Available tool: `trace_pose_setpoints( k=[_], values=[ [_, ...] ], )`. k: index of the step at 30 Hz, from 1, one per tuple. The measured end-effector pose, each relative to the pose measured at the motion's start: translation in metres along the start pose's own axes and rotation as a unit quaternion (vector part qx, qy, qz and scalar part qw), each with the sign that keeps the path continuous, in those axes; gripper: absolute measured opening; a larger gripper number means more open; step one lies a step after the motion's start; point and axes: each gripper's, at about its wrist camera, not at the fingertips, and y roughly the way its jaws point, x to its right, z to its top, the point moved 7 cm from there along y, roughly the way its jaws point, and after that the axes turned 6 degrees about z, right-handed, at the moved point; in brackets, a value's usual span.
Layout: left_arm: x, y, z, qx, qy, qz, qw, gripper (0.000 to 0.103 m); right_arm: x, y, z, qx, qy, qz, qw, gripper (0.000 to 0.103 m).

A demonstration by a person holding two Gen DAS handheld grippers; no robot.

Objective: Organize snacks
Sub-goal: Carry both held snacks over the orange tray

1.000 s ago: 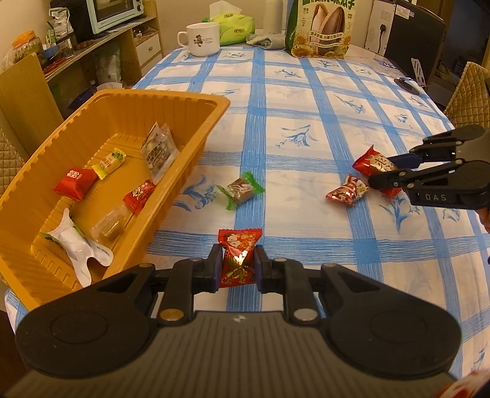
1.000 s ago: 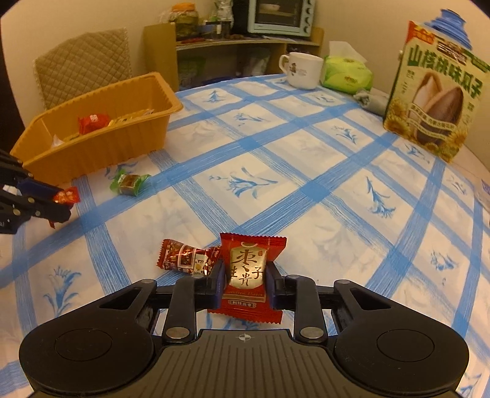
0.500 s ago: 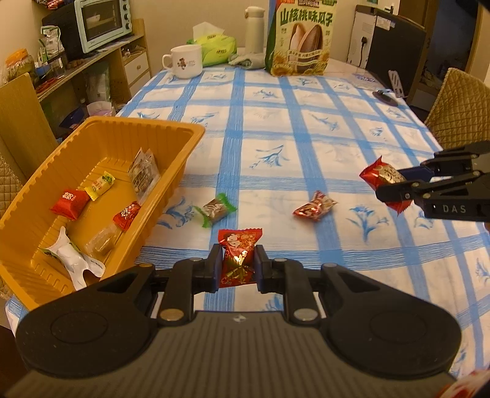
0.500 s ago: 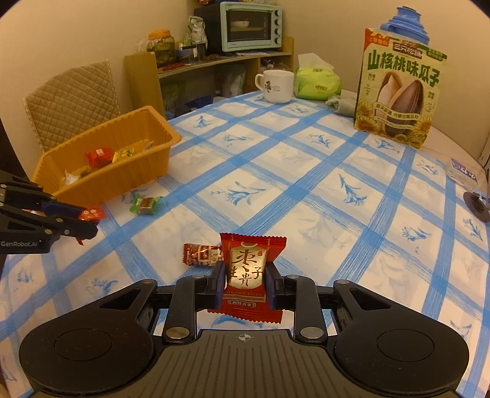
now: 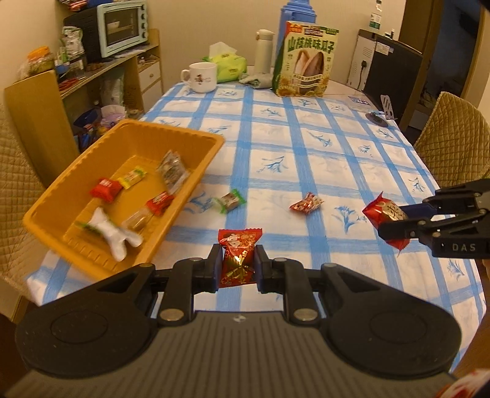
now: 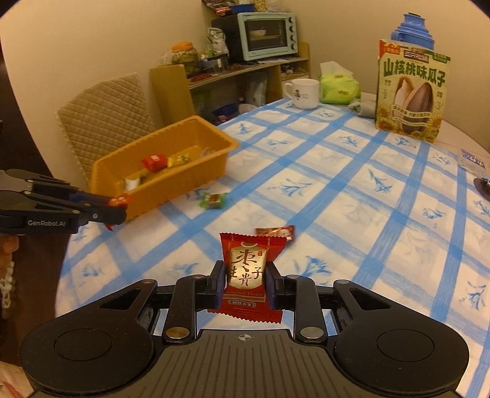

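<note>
My left gripper (image 5: 237,266) is shut on a small red patterned candy (image 5: 238,255), held above the blue-checked tablecloth (image 5: 306,153). My right gripper (image 6: 245,284) is shut on a red date-candy packet (image 6: 246,269) with gold lettering; the left wrist view shows this right gripper (image 5: 395,222) at the right. An orange tray (image 5: 196,139) at the table's left edge holds several wrapped snacks. On the cloth lie a green-ended candy (image 5: 230,200) beside the tray and a red twisted candy (image 5: 306,203) further right. The left gripper (image 6: 118,206) shows at the left of the right wrist view.
At the far end stand a sunflower-seed bag (image 5: 304,72), a white mug (image 5: 199,77), a green tissue pack (image 5: 229,65) and a white flask (image 5: 264,50). Quilted chairs (image 5: 453,134) flank the table. A shelf with a toaster oven (image 5: 122,27) stands to the left.
Both grippers have risen and drawn back from the table, each keeping its candy. More of the table and room shows in both views now.
</note>
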Motion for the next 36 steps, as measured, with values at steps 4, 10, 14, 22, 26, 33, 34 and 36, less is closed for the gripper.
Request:
trace_pose_setpoints(
  k=[4,10,14,22,26,33,34,36],
  values=[
    [-0.019,-0.015,-0.011,-0.005,-0.008,0.008,0.9999,0.019,-0.028,0.003,-0.001,-0.007,0.005,0.024,1.0,0.027],
    [-0.056,-0.031,-0.017,-0.004,-0.023,0.027,0.9994,0.019,-0.068,0.014,0.007,-0.013,0.012,0.052,0.998,0.027],
    [-0.081,-0.038,-0.015,0.0,-0.03,0.036,0.9989,0.019,-0.091,0.025,0.019,-0.013,0.011,0.063,0.998,0.027],
    [-0.132,-0.04,-0.003,0.011,-0.035,0.043,0.9984,0.019,-0.132,0.053,0.048,-0.007,0.01,0.071,0.997,0.027],
    [-0.155,-0.035,0.007,0.017,-0.033,0.042,0.9984,0.019,-0.145,0.072,0.066,0.0,0.016,0.065,0.998,0.027],
    [-0.184,-0.012,0.031,0.025,-0.017,0.03,0.9991,0.019,-0.154,0.107,0.099,0.015,0.041,0.039,0.998,0.027],
    [-0.187,-0.008,0.035,0.026,-0.014,0.027,0.9992,0.019,-0.154,0.113,0.104,0.016,0.045,0.035,0.998,0.027],
    [-0.192,0.001,0.042,0.027,-0.009,0.02,0.9994,0.019,-0.154,0.123,0.111,0.017,0.052,0.027,0.998,0.027]
  ],
)
